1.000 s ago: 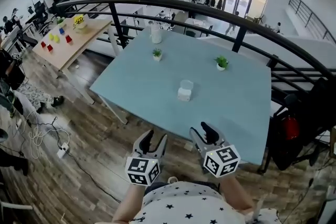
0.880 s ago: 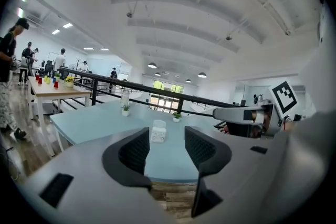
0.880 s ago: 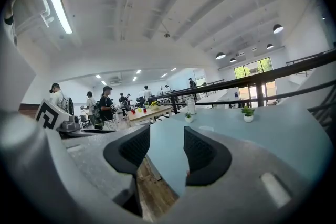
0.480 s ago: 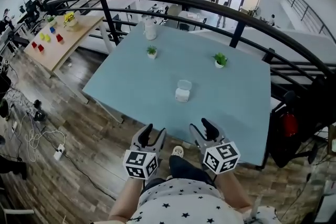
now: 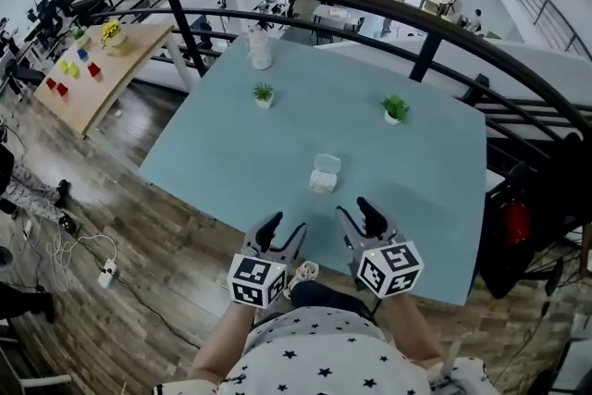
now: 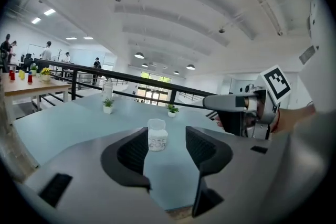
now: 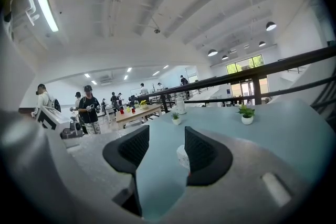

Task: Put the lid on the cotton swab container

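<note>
A small white cotton swab container [image 5: 322, 184] stands on the light blue table [image 5: 231, 153], toward its near edge. A clear round piece [image 5: 326, 165], seemingly the lid, shows right behind it; whether it touches the container I cannot tell. My left gripper [image 5: 284, 229] hovers at the table's front edge, jaws open and just widened, nothing between them. My right gripper [image 5: 359, 213] is beside it, open, jaws also just widened, empty. The left gripper view frames the container [image 6: 157, 140] far ahead between the fingers. In the right gripper view, the container [image 7: 181, 157] peeks from behind the right finger.
Two small potted plants [image 5: 264, 93] [image 5: 395, 109] and a white bottle [image 5: 259, 51] stand farther back on the table. A black railing [image 5: 370, 0] curves behind it. A wooden table [image 5: 102, 79] with coloured cups is at the left, and a red extinguisher [image 5: 514, 222] at the right.
Both grippers have come forward from over the wooden floor to the table's near edge. The container now sits closer in the head view. Nothing on the table has moved.
</note>
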A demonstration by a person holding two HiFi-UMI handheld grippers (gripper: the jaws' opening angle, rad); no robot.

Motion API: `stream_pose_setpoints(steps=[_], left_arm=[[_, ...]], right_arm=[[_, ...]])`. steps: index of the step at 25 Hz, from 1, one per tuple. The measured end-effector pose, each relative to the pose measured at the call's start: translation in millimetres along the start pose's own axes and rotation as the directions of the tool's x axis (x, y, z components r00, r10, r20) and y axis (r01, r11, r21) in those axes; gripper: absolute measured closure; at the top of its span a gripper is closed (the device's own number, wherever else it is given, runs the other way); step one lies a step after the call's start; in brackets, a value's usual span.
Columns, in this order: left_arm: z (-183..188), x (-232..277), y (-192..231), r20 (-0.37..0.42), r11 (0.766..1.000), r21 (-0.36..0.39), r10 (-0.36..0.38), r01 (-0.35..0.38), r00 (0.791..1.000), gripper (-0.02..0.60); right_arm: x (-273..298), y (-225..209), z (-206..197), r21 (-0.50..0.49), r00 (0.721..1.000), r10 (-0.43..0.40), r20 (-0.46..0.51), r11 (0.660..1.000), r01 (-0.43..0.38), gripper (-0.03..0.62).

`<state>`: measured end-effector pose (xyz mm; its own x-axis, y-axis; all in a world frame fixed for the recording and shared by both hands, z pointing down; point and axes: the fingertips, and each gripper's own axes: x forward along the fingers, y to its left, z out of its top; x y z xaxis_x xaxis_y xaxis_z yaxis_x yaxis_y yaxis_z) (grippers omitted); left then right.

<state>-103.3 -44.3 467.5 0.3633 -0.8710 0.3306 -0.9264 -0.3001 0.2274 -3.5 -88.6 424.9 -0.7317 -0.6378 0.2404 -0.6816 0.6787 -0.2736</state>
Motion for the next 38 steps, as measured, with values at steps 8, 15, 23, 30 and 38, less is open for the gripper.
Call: stream_pose_setpoints(steps=[8, 15, 23, 30, 38], left_arm=[[-8.3, 66.6, 20.9, -0.126, 0.991, 0.082, -0.094, 0.105, 0.988, 0.376], [-22.1, 105.8, 29.6, -0.228, 0.963, 0.122, -0.207, 0.239, 0.951, 0.350], [-47.8, 151.0, 47.6, -0.342, 0.912, 0.207, -0.271, 0.354, 0.900, 0.337], [-60.3, 179.8, 51.9, -0.403, 0.864, 0.218, -0.344, 0.454, 0.848, 0.337], [-72.9, 193.0, 47.5, -0.457, 0.802, 0.220, -0.418, 0.555, 0.785, 0.333]], right_arm=[[45.3, -36.6, 9.0, 0.018, 0.999, -0.032, -0.032, 0.999, 0.033, 0.400], [71.2, -58.0, 14.0, 0.027, 0.996, -0.061, -0.063, 0.998, 0.063, 0.401], [103.1, -81.8, 9.8, 0.039, 0.993, -0.062, -0.101, 0.997, 0.066, 0.401], [119.2, -99.2, -1.4, 0.020, 0.986, -0.048, -0.157, 0.998, 0.052, 0.401], [132.2, -117.0, -11.9, 0.032, 0.978, -0.035, -0.203, 0.999, 0.042, 0.401]])
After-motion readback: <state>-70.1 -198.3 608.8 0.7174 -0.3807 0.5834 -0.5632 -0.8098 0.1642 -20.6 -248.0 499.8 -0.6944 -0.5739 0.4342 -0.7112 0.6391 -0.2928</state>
